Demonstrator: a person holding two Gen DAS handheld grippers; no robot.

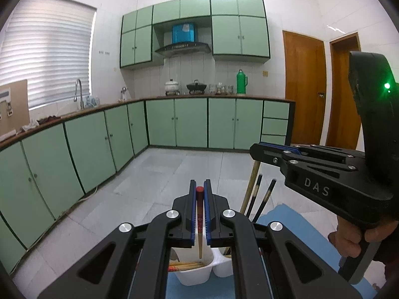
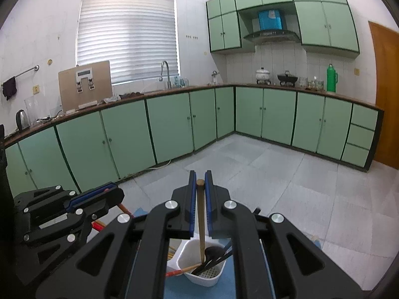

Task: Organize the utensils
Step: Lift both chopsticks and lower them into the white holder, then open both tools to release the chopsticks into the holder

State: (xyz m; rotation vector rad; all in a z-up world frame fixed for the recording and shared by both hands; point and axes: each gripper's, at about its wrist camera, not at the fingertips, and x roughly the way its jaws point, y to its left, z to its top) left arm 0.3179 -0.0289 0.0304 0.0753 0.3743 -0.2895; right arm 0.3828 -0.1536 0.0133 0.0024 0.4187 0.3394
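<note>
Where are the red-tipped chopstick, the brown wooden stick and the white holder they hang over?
Red-tipped chopstick [image 1: 199, 209]: left wrist view, upper shaft between the jaws.
Brown wooden stick [image 2: 201, 214]: right wrist view, mid shaft between the jaws.
White holder [image 2: 185, 249]: right wrist view, left wall of the compartment.

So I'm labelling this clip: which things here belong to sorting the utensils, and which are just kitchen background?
Job in hand:
- red-tipped wooden chopstick in the left gripper
- plain brown wooden chopstick in the right gripper
- white plastic utensil holder
- black chopsticks

Lying about:
- green thermos flask
- white lidded pot
- black electric kettle
</note>
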